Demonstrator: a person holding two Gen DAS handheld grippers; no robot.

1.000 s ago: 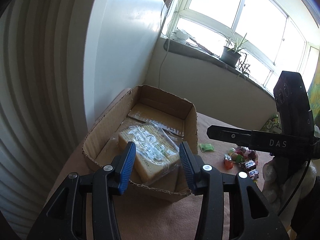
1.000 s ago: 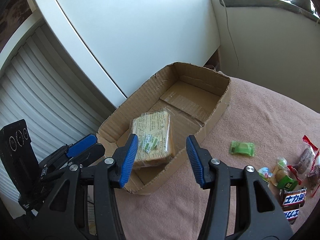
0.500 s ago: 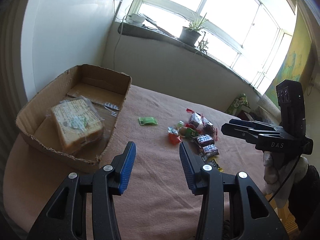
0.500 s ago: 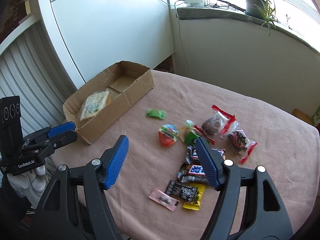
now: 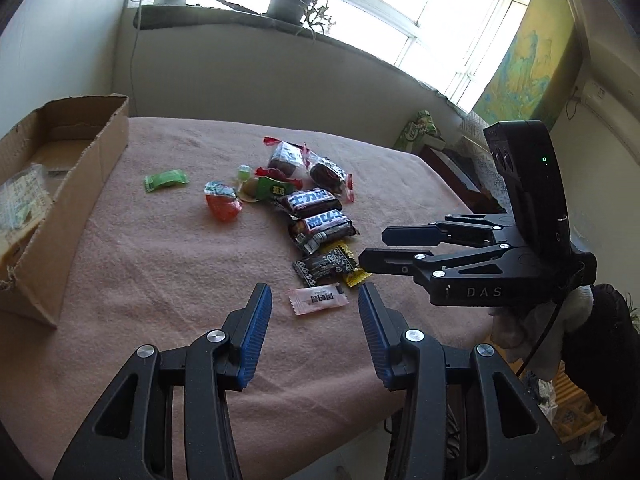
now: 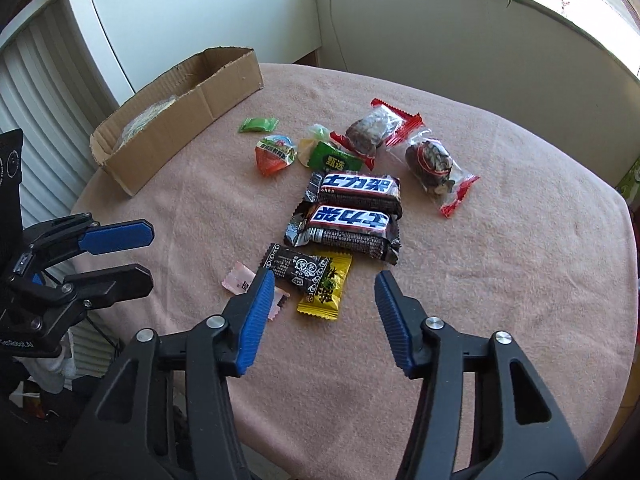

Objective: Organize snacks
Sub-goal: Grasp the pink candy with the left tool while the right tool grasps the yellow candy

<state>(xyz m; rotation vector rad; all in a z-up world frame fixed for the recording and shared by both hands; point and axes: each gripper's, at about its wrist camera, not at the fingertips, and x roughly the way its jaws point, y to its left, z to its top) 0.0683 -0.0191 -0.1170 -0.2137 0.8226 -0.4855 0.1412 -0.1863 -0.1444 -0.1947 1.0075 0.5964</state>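
- Since a second ago we've swung both grippers off the cardboard box (image 6: 180,108) and over to the loose snack pile; the bagged bread (image 5: 20,200) stays in the box.
- Left gripper (image 5: 314,322): fingers spread, nothing between the pads, same gap as before. The pink candy wrapper (image 5: 318,299) lies on the cloth just ahead of the tips.
- Right gripper (image 6: 324,312): jaws have just been closing from a wider gap, but remain spread and empty. The yellow sachet (image 6: 326,286) and black sachet (image 6: 298,268) sit just ahead of them.
- Step, as we read it: one item boxed, now lining up the next pick. The rest is still out: two chocolate bars (image 6: 354,204), two red-ended pastry packs (image 6: 400,140), green candy (image 6: 258,124), jelly cup (image 6: 276,154).
- Next move calls for dropping onto one flat wrapper and pinching an edge; they're thin and overlap, so we risk lifting two.
- Room: the pink tablecloth (image 6: 500,280) is bare to the right of the pile; the table's near edge runs close below the fingers. The grippers are near each other, so go one at a time.
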